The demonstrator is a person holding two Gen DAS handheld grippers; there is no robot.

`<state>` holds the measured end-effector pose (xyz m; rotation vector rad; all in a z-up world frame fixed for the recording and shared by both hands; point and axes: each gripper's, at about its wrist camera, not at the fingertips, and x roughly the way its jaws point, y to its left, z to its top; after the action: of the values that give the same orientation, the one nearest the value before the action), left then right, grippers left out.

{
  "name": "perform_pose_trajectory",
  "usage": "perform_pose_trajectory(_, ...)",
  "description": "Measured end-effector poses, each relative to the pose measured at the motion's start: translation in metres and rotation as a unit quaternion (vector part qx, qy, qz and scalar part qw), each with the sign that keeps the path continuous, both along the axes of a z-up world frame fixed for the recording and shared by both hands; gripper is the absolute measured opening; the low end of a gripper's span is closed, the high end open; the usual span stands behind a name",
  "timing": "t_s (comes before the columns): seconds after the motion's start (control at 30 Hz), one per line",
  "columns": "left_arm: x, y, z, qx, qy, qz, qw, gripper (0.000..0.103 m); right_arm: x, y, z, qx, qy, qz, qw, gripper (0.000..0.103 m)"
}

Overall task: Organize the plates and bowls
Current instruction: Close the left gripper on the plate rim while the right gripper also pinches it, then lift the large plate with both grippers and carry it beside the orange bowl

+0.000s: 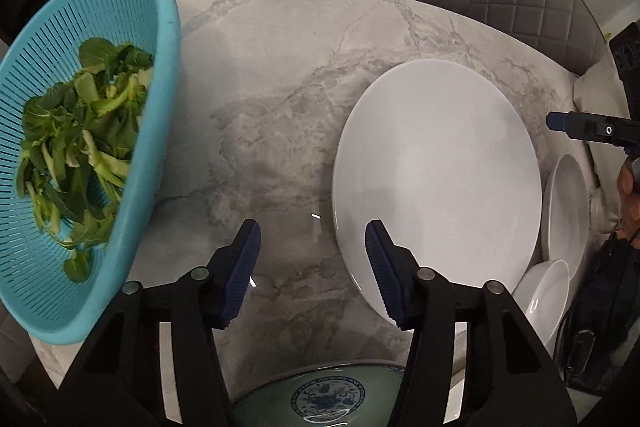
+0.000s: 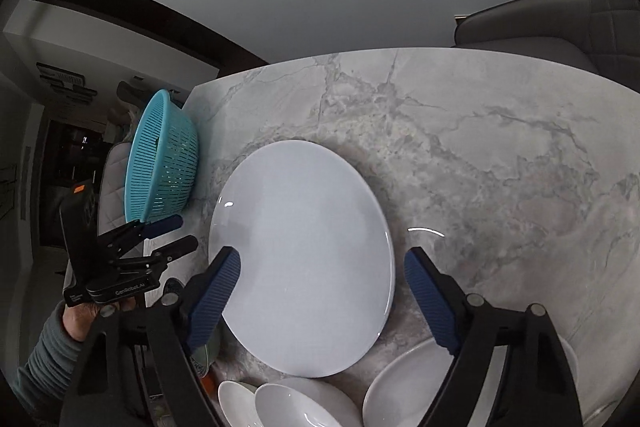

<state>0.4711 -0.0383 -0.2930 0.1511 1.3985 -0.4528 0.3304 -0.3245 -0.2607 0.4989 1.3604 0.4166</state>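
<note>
The large white plate (image 2: 304,259) lies flat on the marble table (image 2: 500,155), at the centre of the right wrist view. White bowls (image 2: 296,407) crowd its 6 o'clock edge. The right gripper (image 2: 322,297) hangs over the plate, jaws apart, gripping nothing. At 9 o'clock the left gripper (image 2: 184,235) — also parted, empty — sits below a blue colander (image 1: 84,147) of greens (image 1: 84,147).
</note>
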Motion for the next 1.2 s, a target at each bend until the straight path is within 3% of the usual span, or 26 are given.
perform_pose_trajectory(0.07, 0.000, -0.005, -0.012, -0.020, 0.020, -0.003, 0.9996, 0.043, 0.006, 0.002, -0.004, -0.006, 0.002, 0.022, 1.000, 0.077)
perform_pose_trajectory(0.2, -0.002, -0.019, -0.031, -0.027, 0.030, -0.022, 0.9990, 0.043, 0.010, -0.003, -0.021, -0.017, 0.026, 0.029, 0.999, 0.059)
perform_pose_trajectory(0.47, -0.001, -0.024, -0.047, -0.039, 0.041, -0.002, 0.9984, 0.043, 0.008, -0.013, -0.043, -0.008, 0.054, 0.024, 0.998, 0.058)
perform_pose_trajectory(0.57, -0.003, -0.029, -0.051, -0.050, 0.048, -0.001, 0.9976, 0.039, 0.006, -0.009, -0.051, 0.001, 0.064, 0.030, 0.998, 0.058)
perform_pose_trajectory(0.77, -0.010, -0.025, -0.045, -0.051, 0.055, 0.000, 0.9972, 0.038, 0.007, -0.001, -0.054, 0.023, 0.068, 0.037, 0.997, 0.056)
perform_pose_trajectory(0.83, -0.012, -0.016, -0.042, -0.053, 0.054, 0.001, 0.9971, 0.033, 0.011, 0.007, -0.055, 0.022, 0.073, 0.042, 0.996, 0.051)
perform_pose_trajectory(0.9, -0.010, -0.013, -0.040, -0.043, 0.044, 0.002, 0.9981, 0.031, 0.012, 0.011, -0.058, 0.027, 0.080, 0.048, 0.995, 0.038)
perform_pose_trajectory(0.93, -0.009, -0.012, -0.039, -0.041, 0.043, 0.002, 0.9982, 0.028, 0.011, 0.012, -0.059, 0.027, 0.081, 0.049, 0.995, 0.036)
perform_pose_trajectory(1.03, -0.008, -0.009, -0.038, -0.040, 0.047, 0.003, 0.9981, 0.027, 0.010, 0.008, -0.060, 0.031, 0.080, 0.038, 0.996, 0.029)
perform_pose_trajectory(1.1, -0.008, -0.007, -0.039, -0.038, 0.048, 0.002, 0.9981, 0.027, 0.009, 0.000, -0.063, 0.031, 0.086, 0.030, 0.995, 0.017)
perform_pose_trajectory(1.2, -0.012, -0.007, -0.038, -0.028, 0.039, -0.006, 0.9988, 0.030, 0.007, -0.006, -0.065, 0.035, 0.090, 0.027, 0.995, 0.016)
